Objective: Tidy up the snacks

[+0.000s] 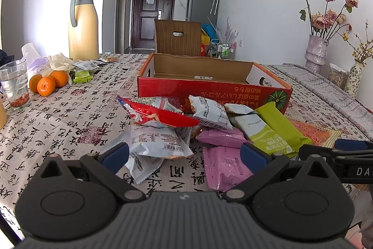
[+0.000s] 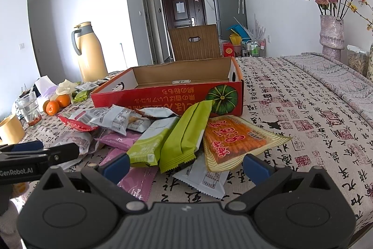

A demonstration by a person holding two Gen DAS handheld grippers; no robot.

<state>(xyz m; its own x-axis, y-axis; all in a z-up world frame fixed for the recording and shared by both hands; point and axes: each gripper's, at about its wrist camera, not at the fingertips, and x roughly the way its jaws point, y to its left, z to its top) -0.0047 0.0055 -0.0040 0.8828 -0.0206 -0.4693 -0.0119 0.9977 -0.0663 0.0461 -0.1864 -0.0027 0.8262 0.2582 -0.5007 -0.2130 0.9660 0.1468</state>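
Both my grippers are wide open, nothing held. Left gripper (image 1: 184, 155) hovers low over the near side of the snack pile (image 1: 209, 127); right gripper (image 2: 185, 166) sits just beside it, over the pile's right half. Pile lies on the table (image 2: 303, 109) near its front edge, touching the front wall of the red box (image 2: 163, 95), which is open-topped and looks empty from here.

Handling, my guess: all light, crinkly film packs, slippery, air-puffed, so they squash and slide under my pads. Nothing heavy. Contents maybe brittle, so go soft on the squeeze.

White packs (image 1: 151, 141) between my left fingers: loose, overlapping. Take one by the crimped end seal, which is flat and stiff. Pink packs (image 1: 223, 167) lie flat on the cloth, hard to get under; pinch a raised serrated edge. Red bag (image 1: 158, 114) is puffy and sits on top, so it's the easy first pick by its seam.

Right side: green bars (image 2: 184, 137) are longer and stiffer, leaning on the others; grab mid-length across the narrow width. Orange pack (image 2: 235, 141) is flat, wide and floppy, partly under a green bar, its near edge lifted off the table; take that edge.

Risk: dragging neighbours along, since they're stacked.
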